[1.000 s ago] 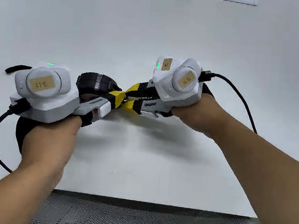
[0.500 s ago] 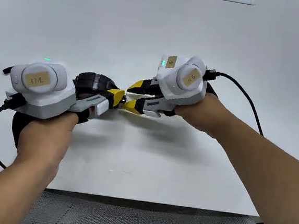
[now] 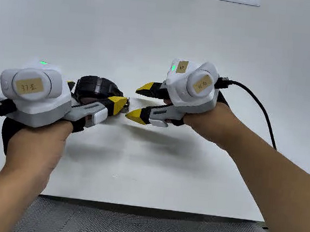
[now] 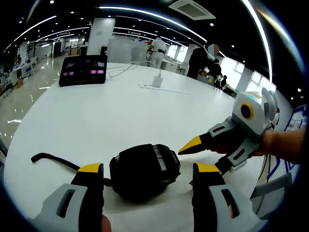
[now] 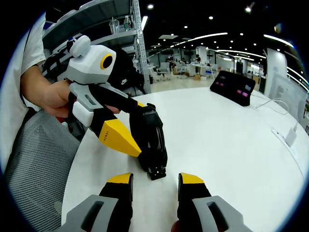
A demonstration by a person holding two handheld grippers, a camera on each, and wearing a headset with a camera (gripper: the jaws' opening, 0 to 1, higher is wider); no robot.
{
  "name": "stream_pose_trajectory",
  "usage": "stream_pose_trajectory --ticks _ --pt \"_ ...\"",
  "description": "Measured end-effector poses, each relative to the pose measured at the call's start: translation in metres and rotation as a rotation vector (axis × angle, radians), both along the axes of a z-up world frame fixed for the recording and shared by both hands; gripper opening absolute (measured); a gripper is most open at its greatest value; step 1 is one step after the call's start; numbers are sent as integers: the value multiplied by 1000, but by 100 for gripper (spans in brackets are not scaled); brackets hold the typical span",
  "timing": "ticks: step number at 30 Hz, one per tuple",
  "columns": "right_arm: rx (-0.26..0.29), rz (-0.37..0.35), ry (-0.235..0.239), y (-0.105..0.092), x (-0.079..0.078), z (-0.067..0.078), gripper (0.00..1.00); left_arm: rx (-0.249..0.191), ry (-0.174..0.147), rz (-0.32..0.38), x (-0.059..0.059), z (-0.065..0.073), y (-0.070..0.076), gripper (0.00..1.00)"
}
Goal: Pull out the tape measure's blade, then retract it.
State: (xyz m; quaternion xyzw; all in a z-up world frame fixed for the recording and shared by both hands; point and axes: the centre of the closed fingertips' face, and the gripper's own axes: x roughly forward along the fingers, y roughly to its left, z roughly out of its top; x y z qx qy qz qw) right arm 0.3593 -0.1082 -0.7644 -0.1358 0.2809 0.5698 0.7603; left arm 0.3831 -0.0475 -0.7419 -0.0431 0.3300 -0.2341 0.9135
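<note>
The black tape measure (image 3: 95, 89) (image 4: 145, 169) (image 5: 149, 140) sits low on the white table, blade wound in, its hook end facing my right gripper. My left gripper (image 3: 94, 93) (image 4: 148, 169) (image 5: 140, 128) is shut on the case, one yellow-tipped jaw on each side. A thin black wrist strap (image 4: 48, 159) trails from the case across the table. My right gripper (image 3: 133, 102) (image 5: 155, 180) (image 4: 190, 164) is open a short way from the hook end, with nothing between its jaws.
A black tablet (image 4: 82, 70) (image 5: 236, 87) and a white charger with its cable (image 4: 157, 79) stand far back on the white table (image 3: 156, 165). The table's front edge and a mesh seat (image 3: 134, 225) lie close below my hands. People stand in the background.
My right gripper was shut at the tape's mouth, pinching the blade end; now it has opened and drawn back to the right. The short stretch of blade has gone back into the case.
</note>
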Motion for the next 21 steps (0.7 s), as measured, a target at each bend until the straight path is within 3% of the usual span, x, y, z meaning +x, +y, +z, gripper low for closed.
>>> stream_pose_trajectory --ticks 8,11,14,21 --pt "-3 -62 8 -20 -7 9 39 9 -6 -78 -13 6 2 70" --pt "-7 -73 -4 -26 -10 15 40 17 -20 -101 -16 11 3 68" --pt "-6 -90 -13 -32 -12 20 42 27 -10 -130 -21 13 4 62" --pt "-13 -138 -25 -52 -15 28 44 22 -31 -193 -32 25 3 63"
